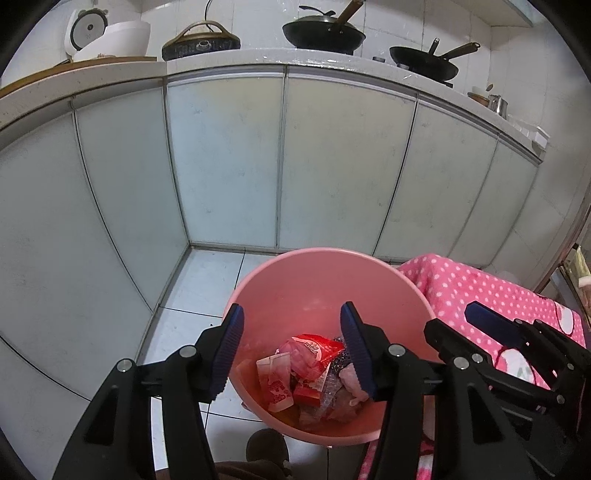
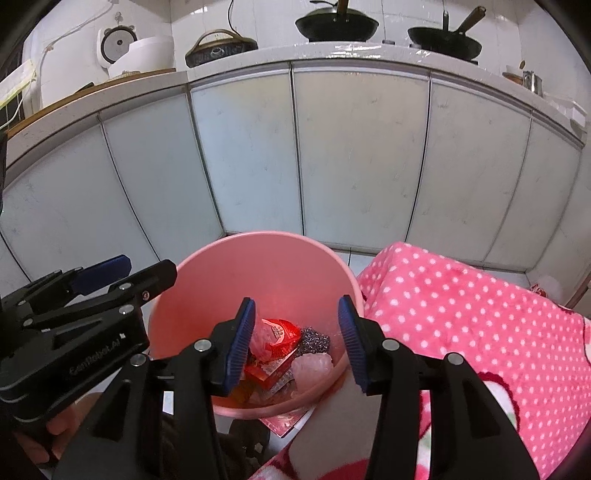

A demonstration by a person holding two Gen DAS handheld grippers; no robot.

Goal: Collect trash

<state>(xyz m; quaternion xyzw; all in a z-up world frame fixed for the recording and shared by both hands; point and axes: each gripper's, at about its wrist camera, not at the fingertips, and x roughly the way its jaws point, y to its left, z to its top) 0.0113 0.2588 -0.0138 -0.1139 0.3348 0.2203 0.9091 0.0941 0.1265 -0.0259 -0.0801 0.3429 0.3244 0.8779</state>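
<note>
Currently both grippers are hovering over the pink bin [image 1: 325,273], which is standing on the tiled floor [image 1: 207,280] by the cabinet doors [image 1: 225,162]. Left gripper [image 1: 291,352] is sitting with its jaws wide apart, nothing between the pads. Right gripper [image 2: 297,345] is also sitting with jaws parted, nothing gripped; its pads are framing the bin's inside.

Trash is lying at the bin's bottom: a red wrapper [image 1: 316,347], a pink-and-white packet [image 1: 275,380], a clear crinkled plastic piece [image 2: 312,363], a dark metallic scrap [image 2: 316,338].

Just right of the bin, a pink polka-dot blanket [image 2: 461,306] is covering a surface, touching the bin's rim.

Countertop [image 1: 258,59] is carrying a rice cooker [image 1: 110,35], a clay pot [image 1: 201,42], two woks [image 1: 323,31].
</note>
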